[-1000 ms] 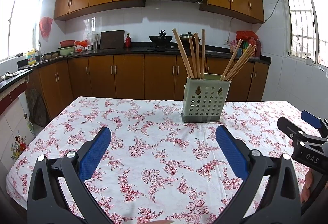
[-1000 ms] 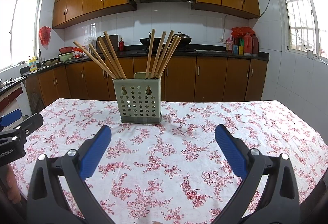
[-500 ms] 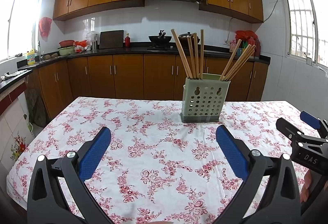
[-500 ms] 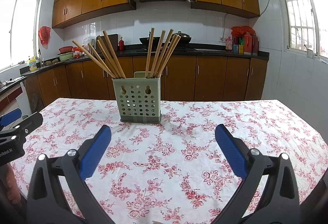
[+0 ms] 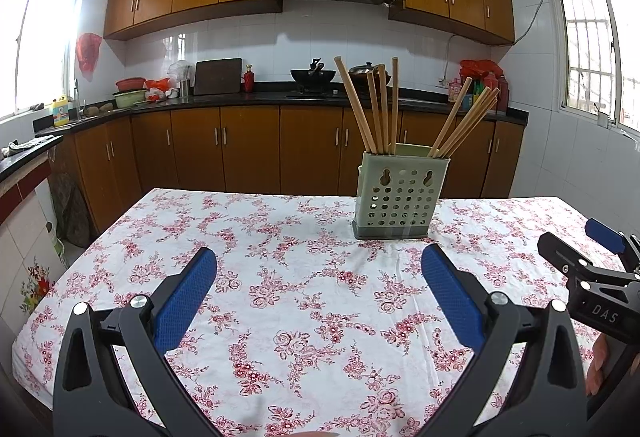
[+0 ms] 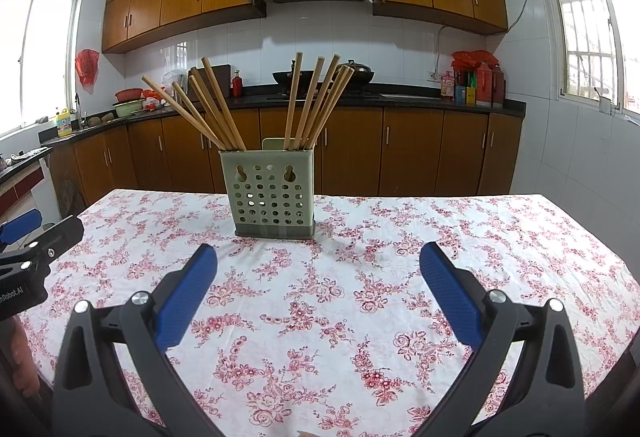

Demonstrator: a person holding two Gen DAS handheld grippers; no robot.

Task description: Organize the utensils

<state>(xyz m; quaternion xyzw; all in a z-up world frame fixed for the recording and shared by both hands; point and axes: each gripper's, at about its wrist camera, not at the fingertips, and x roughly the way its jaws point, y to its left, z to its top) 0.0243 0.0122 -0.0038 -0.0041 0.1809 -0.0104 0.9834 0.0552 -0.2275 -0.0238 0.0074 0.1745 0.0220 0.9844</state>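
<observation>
Kitchen, floral tabletop (image 5: 304, 277) | chopsticks (image 6: 312, 101) upright in holder (image 6: 272, 193) toward far edge | I judge them light, stiff, slippery: pinch near tops | left tool (image 5: 320, 273), right tool (image 6: 318, 269) both wide, empty

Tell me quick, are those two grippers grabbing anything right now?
Left gripper: open, holding nothing, above the flowered tablecloth.
Right gripper: open, holding nothing, short of the chopstick holder.
</observation>
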